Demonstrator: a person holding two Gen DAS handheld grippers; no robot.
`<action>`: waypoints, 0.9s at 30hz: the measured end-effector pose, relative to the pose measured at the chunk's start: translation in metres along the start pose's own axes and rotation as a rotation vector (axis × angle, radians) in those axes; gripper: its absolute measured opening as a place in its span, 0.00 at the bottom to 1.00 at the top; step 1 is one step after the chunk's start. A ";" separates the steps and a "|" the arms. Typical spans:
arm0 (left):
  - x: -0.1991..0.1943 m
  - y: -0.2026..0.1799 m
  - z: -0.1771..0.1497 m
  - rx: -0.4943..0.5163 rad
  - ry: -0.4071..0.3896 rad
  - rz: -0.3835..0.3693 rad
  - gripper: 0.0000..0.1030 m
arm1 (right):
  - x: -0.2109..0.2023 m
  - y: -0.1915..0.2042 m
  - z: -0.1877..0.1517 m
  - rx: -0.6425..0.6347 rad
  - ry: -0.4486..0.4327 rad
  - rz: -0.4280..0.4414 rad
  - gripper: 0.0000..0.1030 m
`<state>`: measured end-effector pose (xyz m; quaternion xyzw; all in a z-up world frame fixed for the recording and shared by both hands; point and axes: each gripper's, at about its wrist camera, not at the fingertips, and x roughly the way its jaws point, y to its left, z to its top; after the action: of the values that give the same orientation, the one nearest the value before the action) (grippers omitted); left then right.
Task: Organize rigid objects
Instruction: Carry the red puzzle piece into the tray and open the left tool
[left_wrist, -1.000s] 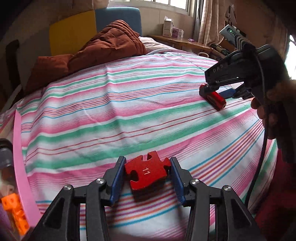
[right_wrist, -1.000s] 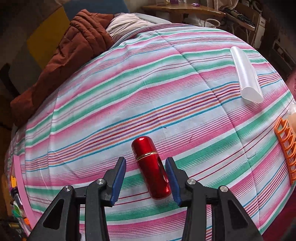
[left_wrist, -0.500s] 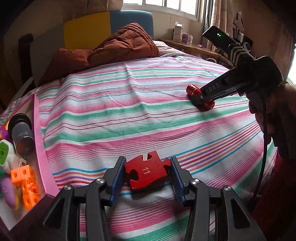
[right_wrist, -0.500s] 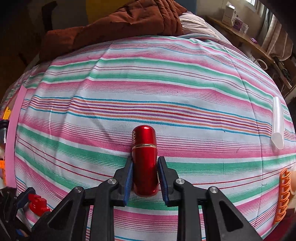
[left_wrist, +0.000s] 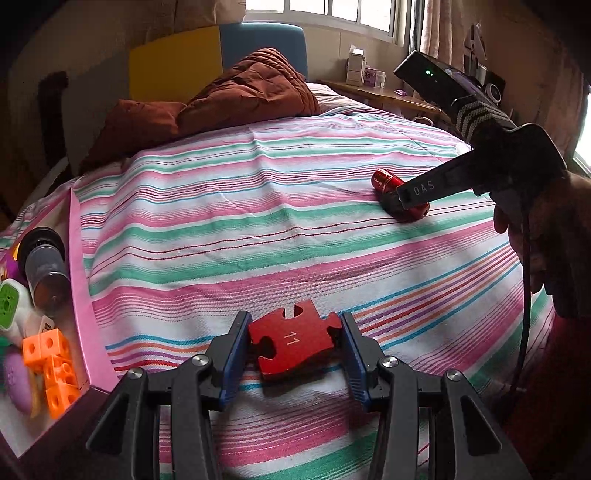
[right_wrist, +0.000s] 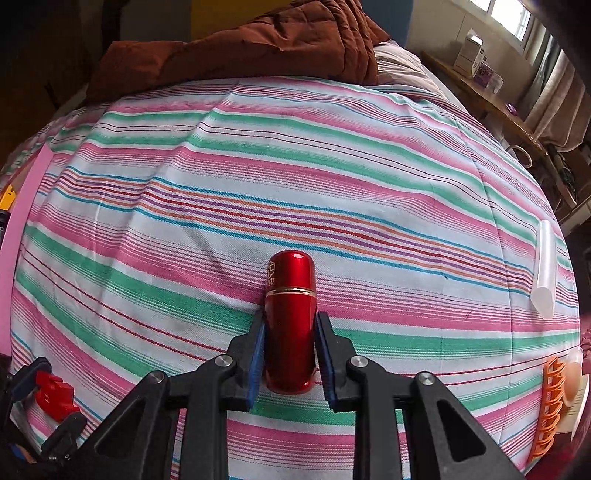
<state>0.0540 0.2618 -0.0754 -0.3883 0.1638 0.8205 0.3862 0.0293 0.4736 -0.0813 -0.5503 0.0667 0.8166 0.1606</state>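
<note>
Left tool (left_wrist: 293, 345) clenched on red puzzle piece (left_wrist: 293, 341) marked 11, low over striped bed (left_wrist: 258, 229). Right tool (right_wrist: 290, 352) clenched on red capsule (right_wrist: 291, 325) lying on bed.

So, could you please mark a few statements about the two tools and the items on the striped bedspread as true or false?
1. The left tool grips a red puzzle piece marked 11. True.
2. The right tool is empty. False: its fingers are closed on a red metallic cylinder.
3. The red cylinder stands upright on the striped bedspread. False: it lies on its side.
4. A pink-rimmed box left of the puzzle piece holds orange cubes. True.
5. A translucent white tube lies on the bedspread, apart from the right tool. True.
</note>
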 end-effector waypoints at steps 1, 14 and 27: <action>0.000 0.000 0.000 -0.002 0.002 0.000 0.47 | -0.001 0.001 0.000 -0.005 -0.002 -0.004 0.24; -0.012 0.009 0.000 -0.045 0.024 -0.008 0.46 | 0.004 0.002 0.004 -0.044 -0.024 -0.027 0.24; -0.041 0.013 -0.002 -0.049 -0.024 -0.027 0.46 | 0.001 0.010 0.000 -0.078 -0.035 -0.060 0.23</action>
<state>0.0616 0.2314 -0.0456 -0.3899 0.1337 0.8235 0.3898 0.0256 0.4645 -0.0831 -0.5436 0.0153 0.8229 0.1645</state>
